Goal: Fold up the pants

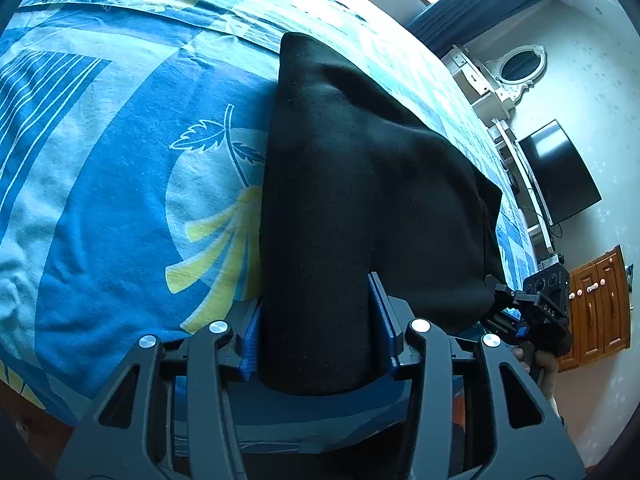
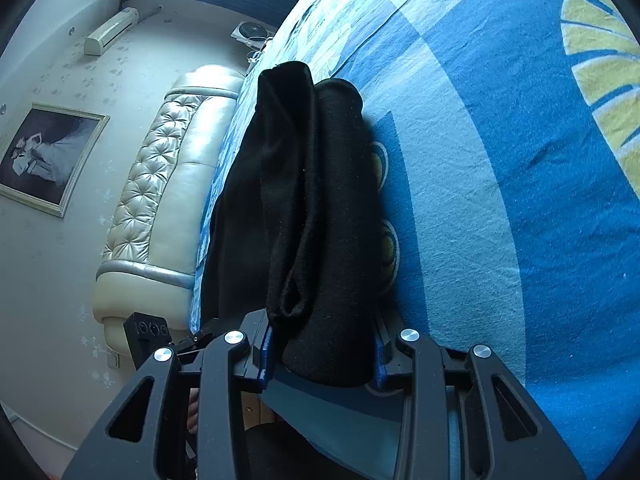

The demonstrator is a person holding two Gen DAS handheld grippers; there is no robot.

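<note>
Both sets of jaws clamp thick bunches of the black pants: left gripper holds one end of the near edge, right gripper the other. Holding two points probably keeps that edge taut and level so the stacked layers don't slip apart during the next fold. Past the jaws, the rest of the pants trails onto the blue patterned bed, partly lifted, partly resting. In the right view the layers look doubled already. Beyond: padded headboard and a wall TV.
</note>
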